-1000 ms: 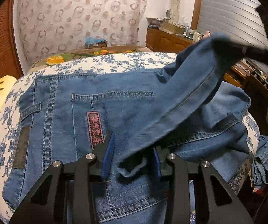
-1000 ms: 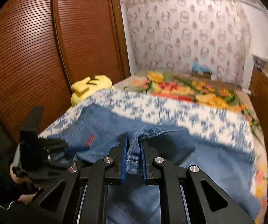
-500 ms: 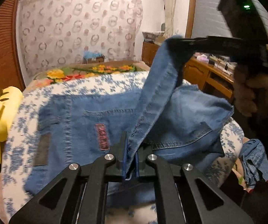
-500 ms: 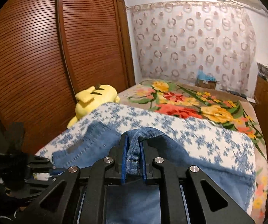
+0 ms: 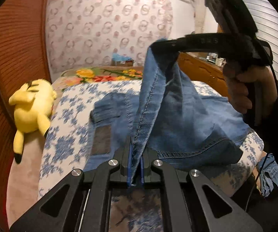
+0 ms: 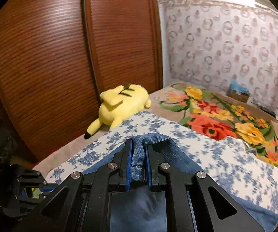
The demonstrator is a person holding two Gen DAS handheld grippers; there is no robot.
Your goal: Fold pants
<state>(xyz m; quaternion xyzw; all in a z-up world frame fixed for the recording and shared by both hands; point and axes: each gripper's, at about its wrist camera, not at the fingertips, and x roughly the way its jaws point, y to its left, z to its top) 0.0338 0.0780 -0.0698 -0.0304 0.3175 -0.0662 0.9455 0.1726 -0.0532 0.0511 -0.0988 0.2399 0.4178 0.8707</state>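
Blue denim pants [image 5: 181, 116] lie partly on the blue-flowered white bedspread [image 5: 69, 116], with one leg lifted and stretched between my two grippers. My left gripper [image 5: 135, 150] is shut on the seam edge of the leg. My right gripper [image 6: 138, 150] is shut on a fold of the denim [image 6: 139, 154]; it shows in the left wrist view [image 5: 170, 44] holding the cloth high above the bed. The waistband with a dark patch [image 5: 101, 139] rests flat on the bed.
A yellow plush toy [image 5: 30, 112] lies at the bed's left edge by the wooden louvred wardrobe [image 6: 42, 58]. A flowered blanket [image 6: 226, 116] covers the far bed. A wooden dresser [image 5: 202, 71] stands at the right. Another denim piece [image 5: 272, 176] hangs low right.
My left gripper closed on the leg's edge and drew back. My right gripper lifted the leg higher and carried it left across the bed.
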